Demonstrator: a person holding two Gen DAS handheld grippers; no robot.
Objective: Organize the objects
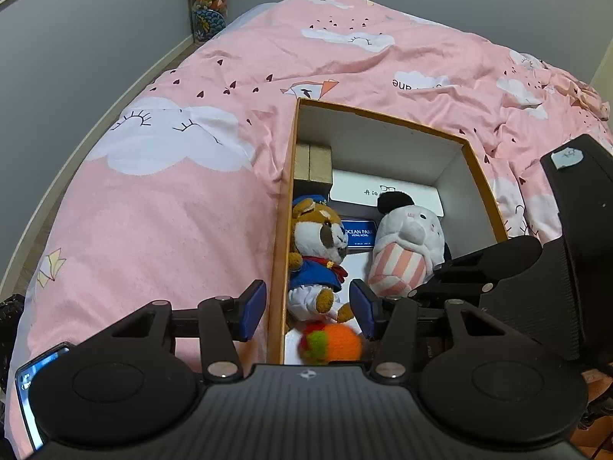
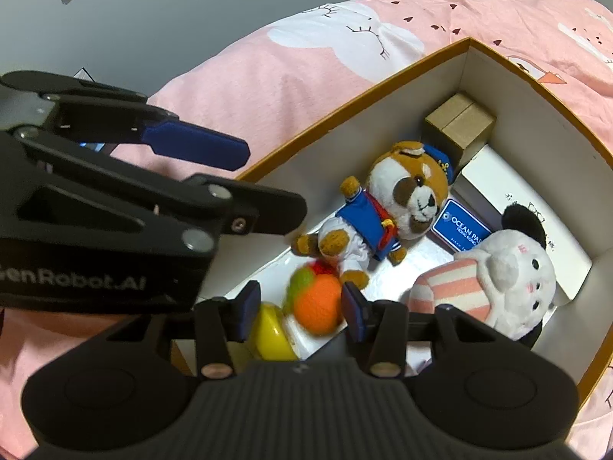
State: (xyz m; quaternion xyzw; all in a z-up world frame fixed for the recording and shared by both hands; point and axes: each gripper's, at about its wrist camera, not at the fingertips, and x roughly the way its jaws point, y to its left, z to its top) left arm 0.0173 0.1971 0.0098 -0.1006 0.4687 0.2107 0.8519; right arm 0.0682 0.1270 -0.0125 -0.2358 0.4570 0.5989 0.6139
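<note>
An open orange-rimmed box point(image 1: 291, 161) point(image 2: 367, 88) lies on the pink bed. In it lie a sailor bear plush point(image 1: 318, 257) point(image 2: 387, 211), a white and pink-striped plush point(image 1: 402, 249) point(image 2: 498, 280), a blurred orange knitted fruit point(image 1: 333, 345) point(image 2: 318, 306), a yellow toy point(image 2: 272, 329), a blue Ocean Park card point(image 1: 358, 233) point(image 2: 459, 226), a brown carton point(image 1: 314, 166) point(image 2: 459, 126) and a white flat box point(image 1: 383, 191) point(image 2: 532, 226). My left gripper point(image 1: 312, 308) is open over the box's left wall. My right gripper point(image 2: 299, 310) is open, with the orange fruit loose between its fingers.
The pink cloud-print duvet point(image 1: 172, 191) point(image 2: 287, 57) covers the bed around the box. Grey walls stand behind. A tube of plush toys point(image 1: 208, 0) hangs in the far corner. The right gripper's body point(image 1: 555, 249) is at the right of the left wrist view; the left gripper point(image 2: 153, 176) crosses the right wrist view.
</note>
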